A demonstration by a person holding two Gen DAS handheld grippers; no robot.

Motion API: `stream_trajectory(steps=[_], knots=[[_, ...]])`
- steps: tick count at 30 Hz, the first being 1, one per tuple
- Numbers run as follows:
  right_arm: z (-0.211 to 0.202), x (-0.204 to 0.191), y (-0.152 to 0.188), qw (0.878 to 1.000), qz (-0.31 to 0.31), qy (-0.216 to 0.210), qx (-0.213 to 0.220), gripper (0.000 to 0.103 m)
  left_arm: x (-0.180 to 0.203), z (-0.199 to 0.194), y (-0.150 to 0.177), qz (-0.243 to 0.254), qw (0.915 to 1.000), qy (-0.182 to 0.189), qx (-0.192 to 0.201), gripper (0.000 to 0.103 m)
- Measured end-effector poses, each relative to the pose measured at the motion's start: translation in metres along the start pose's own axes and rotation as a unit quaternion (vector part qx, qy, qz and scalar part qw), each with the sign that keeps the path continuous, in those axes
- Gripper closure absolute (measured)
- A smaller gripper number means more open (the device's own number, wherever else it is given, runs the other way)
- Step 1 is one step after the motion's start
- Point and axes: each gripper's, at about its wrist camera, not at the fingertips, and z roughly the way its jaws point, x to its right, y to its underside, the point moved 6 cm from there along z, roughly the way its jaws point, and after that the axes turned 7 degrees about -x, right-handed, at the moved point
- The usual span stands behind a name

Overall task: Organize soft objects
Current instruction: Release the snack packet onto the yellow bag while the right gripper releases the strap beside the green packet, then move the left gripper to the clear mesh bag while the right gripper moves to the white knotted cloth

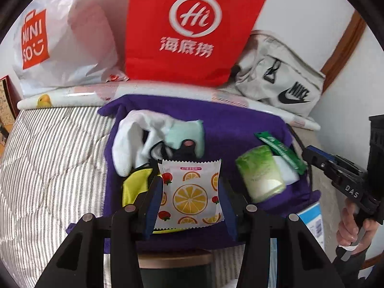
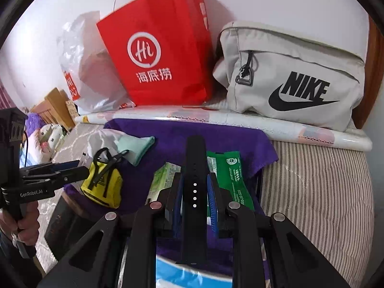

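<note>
Clamped between the left gripper fingers, a fruit-print sachet hid part of the yellow pouch; the right gripper gripped a black strap, its lower end cut off.

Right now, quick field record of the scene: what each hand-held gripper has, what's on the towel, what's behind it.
left hand-held gripper: shut on fruit-print packet
right hand-held gripper: shut on black watch strap
work surface: purple towel on striped bedding
on towel: white sock, mint pouch, yellow drawstring bag, green sachet, green tissue pack
behind towel: red Haidilao bag, Miniso plastic bag, beige Nike bag
</note>
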Motion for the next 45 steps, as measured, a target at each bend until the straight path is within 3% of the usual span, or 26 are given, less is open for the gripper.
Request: stream_trajectory(steps=[3, 8, 20, 26, 31, 37, 45], knots=[[0.008, -0.002, -0.001, 1.0, -0.004, 0.005, -0.012, 0.082, -0.006, 0.003, -0.004, -0.001, 1.0, 0.004, 0.002, 0.058], [0.027, -0.006, 0.001, 0.999, -0.015, 0.019, -0.041, 0.082, -0.017, 0.011, -0.01, -0.006, 0.9997, -0.024, -0.003, 0.058], [0.045, -0.008, 0.004, 0.997, -0.011, 0.037, -0.066, 0.082, -0.021, 0.023, -0.01, -0.008, 0.9996, 0.024, -0.015, 0.052], [0.038, -0.008, -0.001, 0.998, -0.008, 0.036, -0.053, 0.081, -0.022, 0.023, -0.009, -0.026, 0.9977, 0.055, -0.029, 0.042], [0.022, -0.012, -0.002, 0.999, -0.01, 0.038, -0.035, 0.052, -0.022, 0.019, -0.004, -0.032, 0.9978, 0.045, -0.037, 0.042], [-0.009, -0.017, 0.005, 0.999, -0.004, 0.043, -0.016, 0.052, -0.022, -0.004, 0.005, -0.039, 0.9977, 0.048, -0.028, 0.042], [-0.063, -0.034, 0.031, 0.998, -0.004, 0.04, 0.038, 0.052, -0.017, -0.059, 0.033, -0.018, 0.9989, 0.036, 0.024, 0.043]])
